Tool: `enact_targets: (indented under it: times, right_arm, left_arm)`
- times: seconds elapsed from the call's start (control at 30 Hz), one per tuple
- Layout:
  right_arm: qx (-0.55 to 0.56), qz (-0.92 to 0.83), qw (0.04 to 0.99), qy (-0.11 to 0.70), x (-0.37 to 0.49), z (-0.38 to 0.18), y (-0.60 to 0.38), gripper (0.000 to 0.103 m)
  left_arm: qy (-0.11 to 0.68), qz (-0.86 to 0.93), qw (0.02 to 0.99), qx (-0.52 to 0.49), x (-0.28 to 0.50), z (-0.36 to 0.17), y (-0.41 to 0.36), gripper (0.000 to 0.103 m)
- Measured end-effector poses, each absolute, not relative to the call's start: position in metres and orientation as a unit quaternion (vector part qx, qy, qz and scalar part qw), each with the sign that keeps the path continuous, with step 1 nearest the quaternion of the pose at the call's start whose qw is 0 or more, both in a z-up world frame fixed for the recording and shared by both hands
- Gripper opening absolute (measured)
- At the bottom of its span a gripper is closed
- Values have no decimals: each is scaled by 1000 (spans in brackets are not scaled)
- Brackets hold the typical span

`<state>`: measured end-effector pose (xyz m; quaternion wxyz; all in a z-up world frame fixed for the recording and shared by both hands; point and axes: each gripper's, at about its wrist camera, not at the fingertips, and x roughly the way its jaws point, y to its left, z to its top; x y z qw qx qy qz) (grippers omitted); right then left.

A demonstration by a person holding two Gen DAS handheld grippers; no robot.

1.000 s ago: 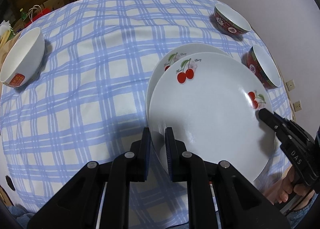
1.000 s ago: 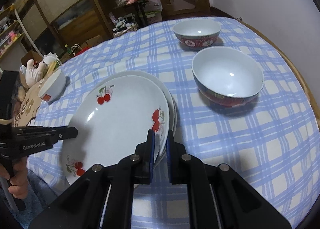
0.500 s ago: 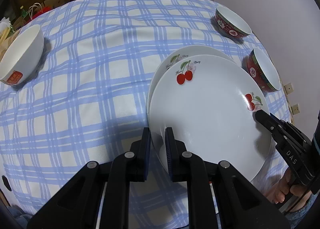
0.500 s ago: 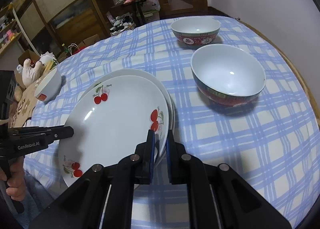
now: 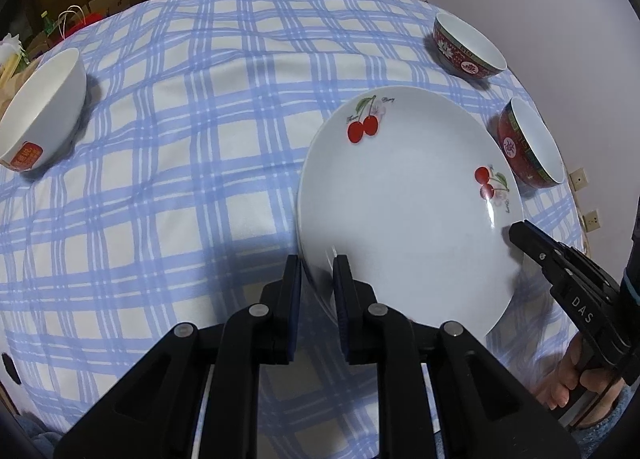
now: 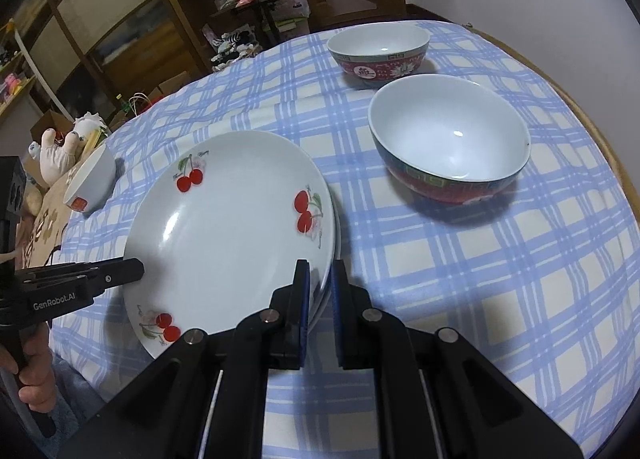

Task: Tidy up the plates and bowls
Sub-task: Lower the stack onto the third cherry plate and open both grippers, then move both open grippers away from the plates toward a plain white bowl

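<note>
**Cherry plate gripped at both edges over a second plate**

Cherry plate [image 5: 400,211], white with three pairs of red cherries and small script beside them too fine to read, lies squarely on a matching lower plate [image 6: 337,227], of which only a sliver of rim shows. The stack sits near the edge of the blue-checked tablecloth [image 5: 180,179].

The left gripper [image 5: 316,271], lettered "GenRobot.AI", has the top plate's rim between its nearly closed jaws, which have just eased apart slightly. The right gripper [image 6: 318,283], marked "DAS", is clamped narrowly on the opposite rim. A hand [image 6: 36,371] grasps the left handle.

Near the stack stands a large red bowl [image 6: 448,139], with a smaller red bowl [image 6: 378,47] bearing a Chinese character beyond it. Well apart, a white bowl [image 5: 40,107] carries a red square label.
</note>
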<state>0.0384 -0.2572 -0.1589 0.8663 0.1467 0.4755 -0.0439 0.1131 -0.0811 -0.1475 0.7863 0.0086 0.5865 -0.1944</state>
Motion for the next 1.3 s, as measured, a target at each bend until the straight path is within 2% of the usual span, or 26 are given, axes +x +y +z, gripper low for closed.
enact_targets:
  times: [0.53,0.67,1.3]
  right_arm:
    - [164,-42,864,474,39,-161,-260,11]
    - [162,-42,864,475,39,-161,-260,11]
    - [152,-47,865,475,37,-159,-258,11]
  left_arm:
    - [592,-188,784,-5,115,-151,-76,23]
    - [593,-185,784,-5,114,-151,-77,28]
    - [596,-187,780,-15,108,-146,-71,28]
